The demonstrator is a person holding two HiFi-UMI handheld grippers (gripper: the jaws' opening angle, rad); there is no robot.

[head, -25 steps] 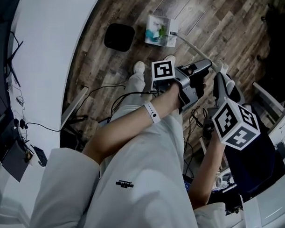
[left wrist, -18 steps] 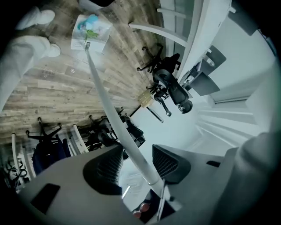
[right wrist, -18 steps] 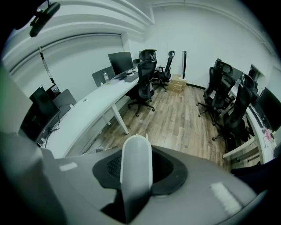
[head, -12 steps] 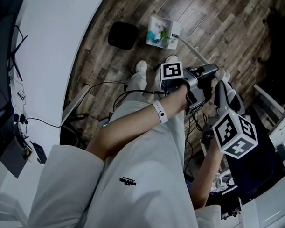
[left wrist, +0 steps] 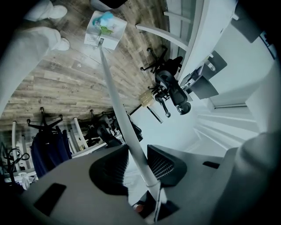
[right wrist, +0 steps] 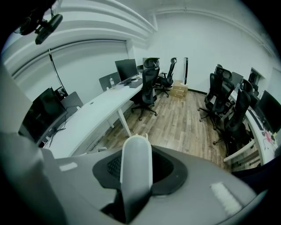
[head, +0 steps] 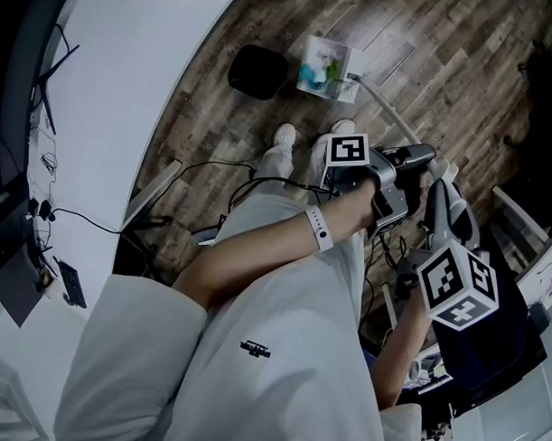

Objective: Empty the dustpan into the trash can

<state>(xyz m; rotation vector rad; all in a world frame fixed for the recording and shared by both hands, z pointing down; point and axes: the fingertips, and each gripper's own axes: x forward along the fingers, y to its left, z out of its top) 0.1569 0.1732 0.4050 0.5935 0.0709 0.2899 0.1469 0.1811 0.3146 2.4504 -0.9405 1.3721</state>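
The white dustpan [head: 328, 67] sits on the wood floor with teal and green scraps in it, right of the black trash can [head: 257, 71]. Its long white handle [head: 390, 112] slants back to both grippers. In the left gripper view the pole [left wrist: 118, 101] runs between the pads down to the dustpan [left wrist: 105, 27]. My left gripper [left wrist: 137, 151] has just been closing and is shut on that pole; it also shows in the head view [head: 409, 156]. My right gripper [right wrist: 136, 165] is shut on the rounded handle end [right wrist: 136, 154], just behind the left gripper [head: 435, 178].
A long white desk [head: 136, 93] curves along the left, with cables [head: 216, 172] on the floor beside it. The person's white shoes [head: 284, 133] stand near the dustpan. Black office chairs [right wrist: 149, 83] and further desks [right wrist: 88, 118] fill the room.
The left gripper's jaws have closed in on the pole. Both grippers and the handle have shifted right and lower in the head view. Dustpan and trash can keep the same spacing.
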